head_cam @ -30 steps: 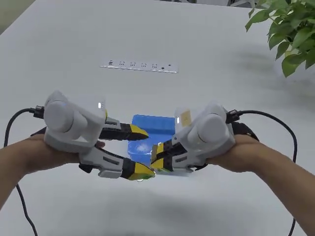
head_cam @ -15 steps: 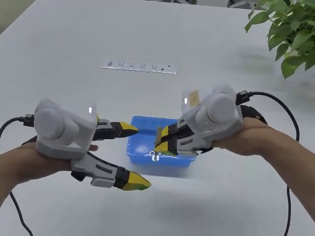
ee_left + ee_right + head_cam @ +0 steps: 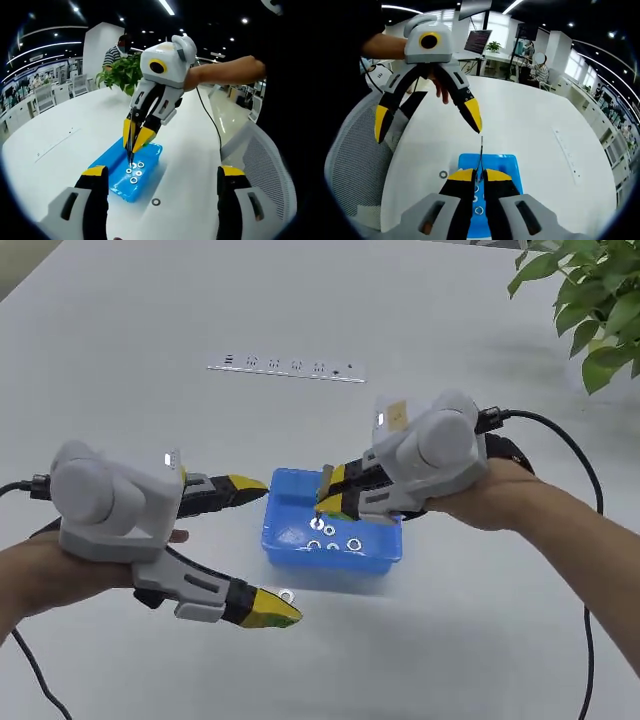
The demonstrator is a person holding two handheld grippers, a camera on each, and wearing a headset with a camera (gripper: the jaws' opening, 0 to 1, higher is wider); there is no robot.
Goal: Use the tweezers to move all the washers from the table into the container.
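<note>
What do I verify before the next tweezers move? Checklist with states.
1. Grip: right claw shut on tweezers, ok.
2. Tips empty: cannot tell; they sit low among the washers in the container.
3. All washers off the table: not ok; one loose washer lies just outside the container's near wall.
4. Path to it free: probably not ok; the open left claw has a fingertip right beside it.
5. Container upright: ok.
</note>
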